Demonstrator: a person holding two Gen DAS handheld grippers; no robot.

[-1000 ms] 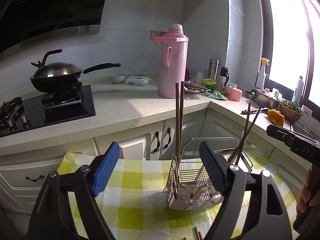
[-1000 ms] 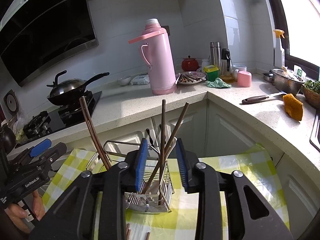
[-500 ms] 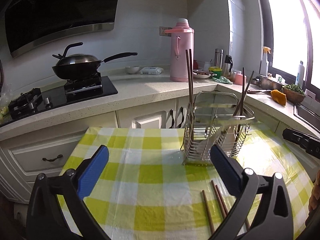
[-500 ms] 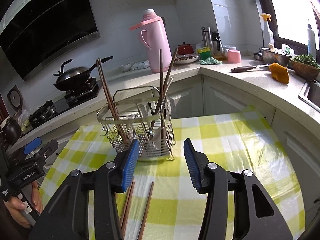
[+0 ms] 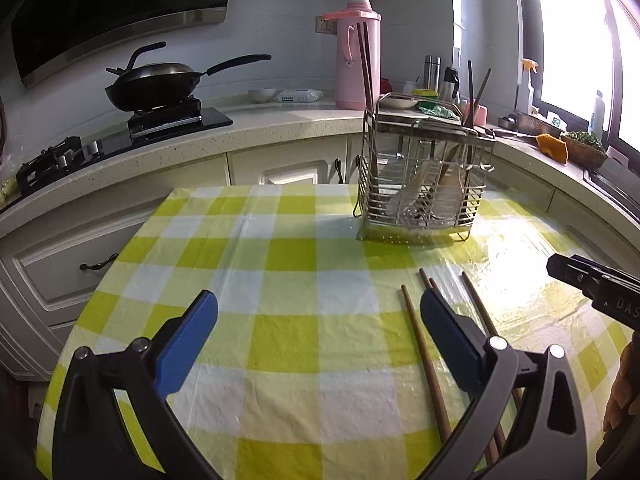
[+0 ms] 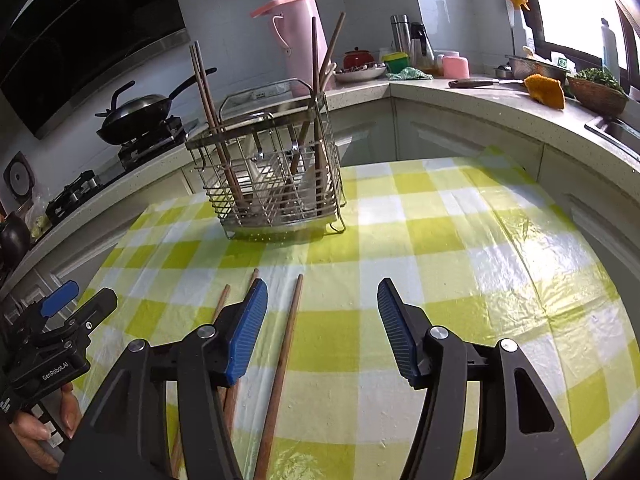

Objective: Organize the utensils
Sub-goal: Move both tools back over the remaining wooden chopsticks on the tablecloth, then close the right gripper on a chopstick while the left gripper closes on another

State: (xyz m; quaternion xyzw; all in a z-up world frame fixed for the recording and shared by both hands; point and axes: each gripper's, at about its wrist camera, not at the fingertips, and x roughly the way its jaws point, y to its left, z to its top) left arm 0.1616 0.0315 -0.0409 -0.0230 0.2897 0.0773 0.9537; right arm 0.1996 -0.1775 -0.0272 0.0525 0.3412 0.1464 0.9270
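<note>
A wire utensil rack [image 5: 420,184] stands on the far part of a table with a green checked cloth [image 5: 288,320]; it also shows in the right wrist view [image 6: 276,176]. Brown chopsticks and white spoons stand in it. Several loose brown chopsticks [image 5: 424,348] lie on the cloth in front of it, by my left gripper's right finger; they also show in the right wrist view [image 6: 284,356]. My left gripper [image 5: 316,344] is open and empty above the cloth. My right gripper [image 6: 320,328] is open and empty, its left finger over the loose chopsticks.
A kitchen counter [image 5: 280,120] curves behind the table with a pink thermos [image 5: 356,52], a wok on a stove [image 5: 156,88], jars, a knife [image 6: 476,82] and a basket of greens [image 6: 596,92]. White cabinets [image 5: 80,256] stand below the counter.
Both grippers have pulled back and down from the rack to low over the near cloth. The right gripper has opened wider. The loose chopsticks now lie close to both.
</note>
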